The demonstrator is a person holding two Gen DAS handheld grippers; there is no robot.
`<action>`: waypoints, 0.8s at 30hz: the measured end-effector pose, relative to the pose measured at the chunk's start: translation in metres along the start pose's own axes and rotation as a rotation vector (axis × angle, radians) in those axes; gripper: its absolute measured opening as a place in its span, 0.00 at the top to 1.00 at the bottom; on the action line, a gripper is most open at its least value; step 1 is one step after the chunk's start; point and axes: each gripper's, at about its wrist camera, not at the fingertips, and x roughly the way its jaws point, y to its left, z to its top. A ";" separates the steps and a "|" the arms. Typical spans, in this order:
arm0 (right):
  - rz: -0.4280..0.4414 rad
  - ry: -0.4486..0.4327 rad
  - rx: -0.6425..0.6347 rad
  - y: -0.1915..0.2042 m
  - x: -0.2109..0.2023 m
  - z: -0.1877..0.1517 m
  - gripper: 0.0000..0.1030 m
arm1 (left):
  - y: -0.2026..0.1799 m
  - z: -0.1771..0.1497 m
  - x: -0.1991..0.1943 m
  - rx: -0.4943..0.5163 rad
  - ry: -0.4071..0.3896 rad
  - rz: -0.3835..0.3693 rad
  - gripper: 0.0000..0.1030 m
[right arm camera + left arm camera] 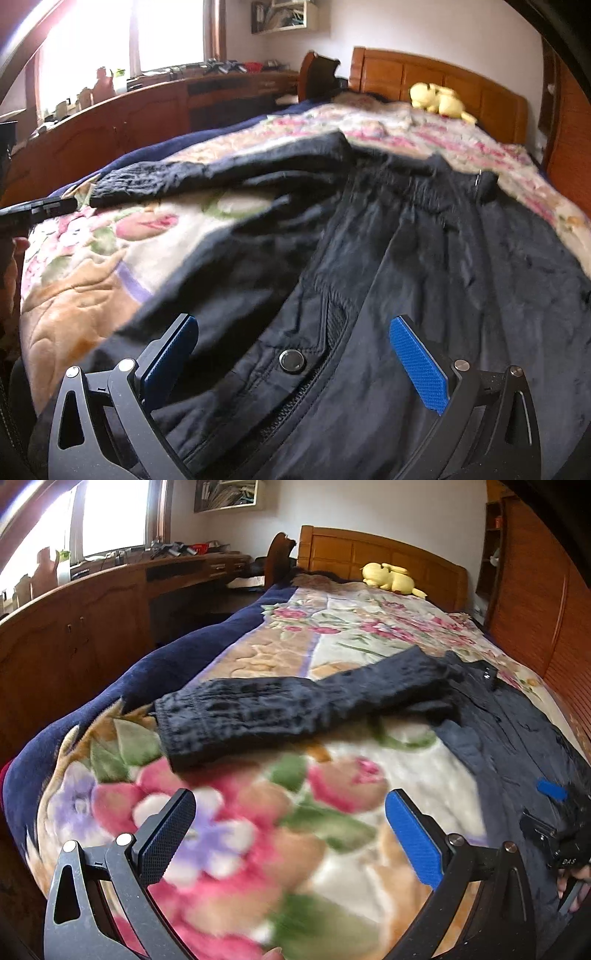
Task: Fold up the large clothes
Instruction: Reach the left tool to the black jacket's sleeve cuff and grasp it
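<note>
A dark navy jacket (pixel 424 258) lies spread on the floral blanket (pixel 258 849) on the bed. One sleeve (pixel 288 709) stretches out to the left across the blanket. My left gripper (pixel 291 834) is open and empty above bare blanket, short of the sleeve's cuff. My right gripper (pixel 295 362) is open, hovering just over the jacket's front by its zipper and a metal snap (pixel 291 360). The right gripper also shows at the right edge of the left wrist view (pixel 554 812).
A yellow plush toy (pixel 391 578) lies by the wooden headboard (pixel 369 554). A long wooden desk (pixel 110 590) with clutter runs along the left under a bright window. A wooden wardrobe (pixel 535 609) stands to the right of the bed.
</note>
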 end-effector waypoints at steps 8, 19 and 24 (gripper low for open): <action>-0.023 -0.003 0.007 0.005 0.004 0.000 0.00 | 0.054 0.021 0.025 -0.043 0.016 0.024 0.17; -0.035 0.003 -0.008 0.009 0.009 0.000 0.00 | 0.095 0.032 0.076 -0.189 0.118 0.023 0.43; -0.032 0.008 -0.011 0.010 0.009 0.000 0.00 | 0.097 0.028 0.100 -0.217 0.180 0.015 0.45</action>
